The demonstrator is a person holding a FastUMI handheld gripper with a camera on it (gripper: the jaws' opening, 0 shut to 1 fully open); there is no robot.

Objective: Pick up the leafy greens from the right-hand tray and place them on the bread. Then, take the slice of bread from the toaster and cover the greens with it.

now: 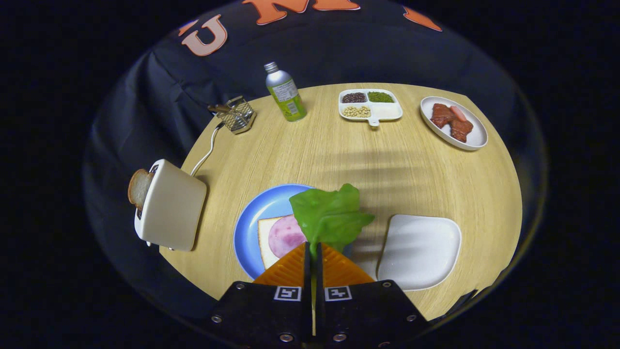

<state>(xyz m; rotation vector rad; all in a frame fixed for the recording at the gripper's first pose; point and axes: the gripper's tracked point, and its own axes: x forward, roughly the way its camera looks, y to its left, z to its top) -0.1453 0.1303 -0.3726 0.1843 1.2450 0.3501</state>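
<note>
Your gripper (312, 252) has its two orange fingers (290, 269) pressed close together, pinching the bottom edge of the leafy greens (329, 215). The leaf sticks up just ahead of the fingers. It hangs in the air over the right side of the blue plate (256, 213). On that plate lies a slice of bread (264, 242) with a round pink piece of ham (283, 237) on top.

The leaf looks very light, soft and floppy, so it may bend or flutter when you let go. You hold it by its edge, which is a good spot. Lower it flat over the ham.

The white tray (419, 249) on the right is where the leaf belongs. The toaster (169, 206) stands to the left, with a slice of toast (139, 188) poking out. That toast looks stiff and dry; pinch its top edge gently so it does not crumble.
</note>
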